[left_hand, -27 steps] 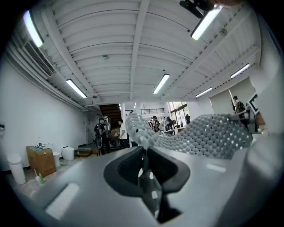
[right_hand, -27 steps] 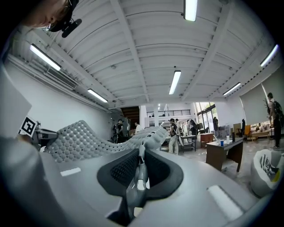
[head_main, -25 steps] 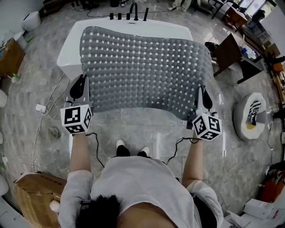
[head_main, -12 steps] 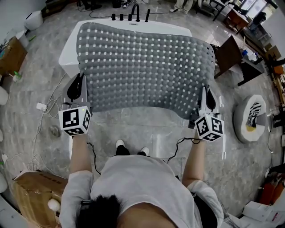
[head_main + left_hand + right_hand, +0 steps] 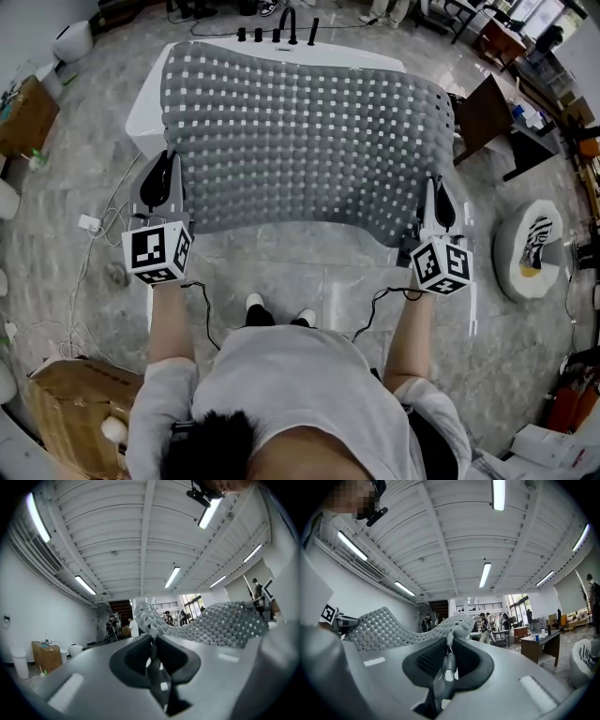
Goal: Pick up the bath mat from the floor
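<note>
By one white bathtub (image 5: 142, 108), two claws (image 5: 169, 164) (image 5: 433, 192) clamp one bath mat (image 5: 300, 131).

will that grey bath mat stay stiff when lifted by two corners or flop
Probably floppy: the bath mat bends in waves between the left gripper and right gripper. Likely light, since two corner pinches carry it. Its bumpy, perforated surface probably resists slipping.

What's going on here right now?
A person holds the grey bath mat up off the floor, spread wide between two grippers. The left gripper is clamped on one near corner and the right gripper on the other. The mat stretches out over the white bathtub.
</note>
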The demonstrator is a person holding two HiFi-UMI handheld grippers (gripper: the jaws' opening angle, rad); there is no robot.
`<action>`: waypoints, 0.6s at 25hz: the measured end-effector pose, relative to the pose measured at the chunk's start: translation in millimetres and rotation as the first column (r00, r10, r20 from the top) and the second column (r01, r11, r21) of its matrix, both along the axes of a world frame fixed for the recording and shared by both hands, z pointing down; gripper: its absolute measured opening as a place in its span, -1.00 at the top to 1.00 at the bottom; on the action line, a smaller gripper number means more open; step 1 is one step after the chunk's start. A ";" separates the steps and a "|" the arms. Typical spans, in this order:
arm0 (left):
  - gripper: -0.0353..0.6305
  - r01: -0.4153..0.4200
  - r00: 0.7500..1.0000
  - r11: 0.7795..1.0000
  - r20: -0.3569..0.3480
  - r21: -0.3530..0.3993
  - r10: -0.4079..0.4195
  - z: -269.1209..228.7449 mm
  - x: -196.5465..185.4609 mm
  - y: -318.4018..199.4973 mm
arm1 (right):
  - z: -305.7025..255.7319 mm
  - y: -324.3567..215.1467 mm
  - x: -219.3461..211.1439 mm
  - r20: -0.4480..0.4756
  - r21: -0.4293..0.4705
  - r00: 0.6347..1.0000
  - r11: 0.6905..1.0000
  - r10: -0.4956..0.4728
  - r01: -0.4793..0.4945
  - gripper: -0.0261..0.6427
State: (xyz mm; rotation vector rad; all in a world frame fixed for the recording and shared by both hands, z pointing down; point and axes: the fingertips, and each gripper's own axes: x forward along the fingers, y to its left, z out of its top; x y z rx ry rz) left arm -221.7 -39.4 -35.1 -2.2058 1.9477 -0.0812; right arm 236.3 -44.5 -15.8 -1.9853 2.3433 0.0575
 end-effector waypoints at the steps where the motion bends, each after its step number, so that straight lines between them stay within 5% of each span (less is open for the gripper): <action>1: 0.77 0.002 1.000 1.000 -0.001 0.001 -0.002 0.2 -0.5 0.4 | 0.5 -0.1 -0.4 0.001 0.001 1.000 1.000 -0.002 0.002 0.79; 15: 0.77 0.011 1.000 1.000 0.009 -0.005 -0.011 2.5 -0.3 -1.9 | 6.2 -4.9 -3.1 0.007 0.007 1.000 1.000 -0.023 0.023 0.78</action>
